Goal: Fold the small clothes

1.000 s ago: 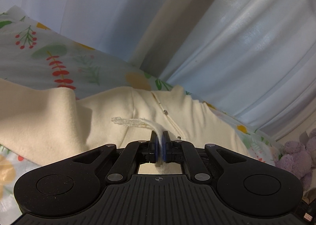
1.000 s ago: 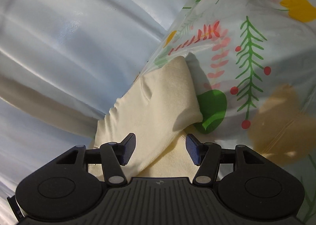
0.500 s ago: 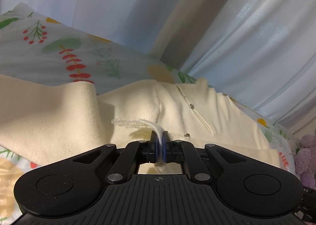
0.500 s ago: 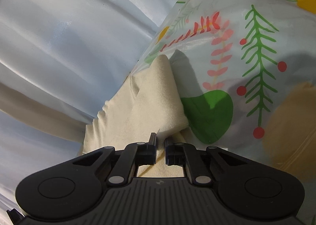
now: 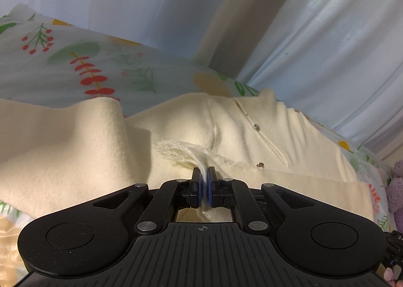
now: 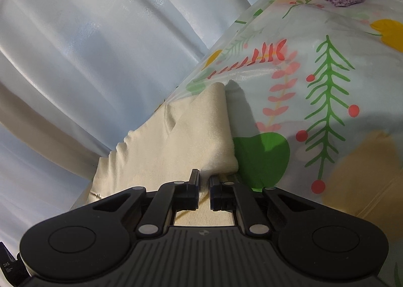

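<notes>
From the left wrist we see the cream garment (image 5: 226, 135) lying lengthwise across the frame on the floral sheet (image 5: 75, 65), its snap placket running diagonally toward the lower right. Pale curtains (image 5: 327, 35) hang behind, and a purple plush toy (image 5: 396, 186) sits at the right edge. The left claw (image 5: 204, 186) points down at the cloth, pinching a thin lace edge.

From the right wrist, the garment (image 6: 176, 146) stretches up from the claw, a folded flap lying on top. The right claw (image 6: 204, 186) is pressed onto a fold of it, angled downward.
</notes>
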A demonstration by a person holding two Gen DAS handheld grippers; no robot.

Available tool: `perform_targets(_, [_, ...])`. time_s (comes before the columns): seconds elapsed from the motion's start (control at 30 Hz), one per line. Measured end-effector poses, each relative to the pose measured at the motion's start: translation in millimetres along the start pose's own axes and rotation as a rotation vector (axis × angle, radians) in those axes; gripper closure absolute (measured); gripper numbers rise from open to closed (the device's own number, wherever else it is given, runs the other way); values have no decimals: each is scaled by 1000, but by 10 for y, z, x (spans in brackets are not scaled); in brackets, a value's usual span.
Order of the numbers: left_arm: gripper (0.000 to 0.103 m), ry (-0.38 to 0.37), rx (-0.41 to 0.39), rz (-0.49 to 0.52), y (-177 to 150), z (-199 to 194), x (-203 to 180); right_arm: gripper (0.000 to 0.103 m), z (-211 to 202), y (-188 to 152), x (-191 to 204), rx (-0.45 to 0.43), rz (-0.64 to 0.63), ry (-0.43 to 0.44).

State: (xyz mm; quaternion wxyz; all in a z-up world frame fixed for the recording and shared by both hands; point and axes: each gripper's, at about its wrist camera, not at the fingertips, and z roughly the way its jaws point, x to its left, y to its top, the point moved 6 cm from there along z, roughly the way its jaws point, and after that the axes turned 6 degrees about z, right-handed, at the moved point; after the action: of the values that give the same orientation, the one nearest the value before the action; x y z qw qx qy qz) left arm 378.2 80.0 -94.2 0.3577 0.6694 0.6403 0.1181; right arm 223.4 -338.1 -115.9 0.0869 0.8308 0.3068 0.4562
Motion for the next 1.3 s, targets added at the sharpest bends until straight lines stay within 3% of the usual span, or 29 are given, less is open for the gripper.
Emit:
perform_targets(0.33, [90, -61, 35, -74, -20, 62, 59, 93, 29, -62, 77, 34, -52, -1])
perform_targets(0.47, [97, -3, 13, 28, 19, 79, -75, 94, 55, -105, 148, 26, -129, -22])
perform_targets(0.57, [97, 39, -57, 97, 101, 7, -153, 94, 56, -119, 187, 19, -183, -43])
perform_targets(0.67, [97, 53, -96, 83, 184, -26, -149, 94, 63, -126, 203, 0, -203, -58])
perform_targets(0.8, [95, 101, -34, 92, 100, 82, -90, 94, 67, -163, 225, -15, -240, -67])
perform_targets(0.83, [91, 106, -18, 81, 72, 89, -65, 94, 58, -170, 234, -8, -252, -69])
perform_targets(0.97, [43, 102, -50, -2, -16, -134, 102, 91, -62, -219, 247, 31, -280, -71])
perform_targets(1.07, [25, 99, -107, -106, -42, -421, 324, 77, -191, -309, 264, 39, -327, -69])
perform_targets(1.13, [18, 133, -146, -209, -69, -625, 583, 73, -277, -370, 286, 33, -350, -62])
perform_targets(1.3, [19, 237, -260, -481, -161, -1147, 1522, 70, -421, -544, 319, 72, -336, -15])
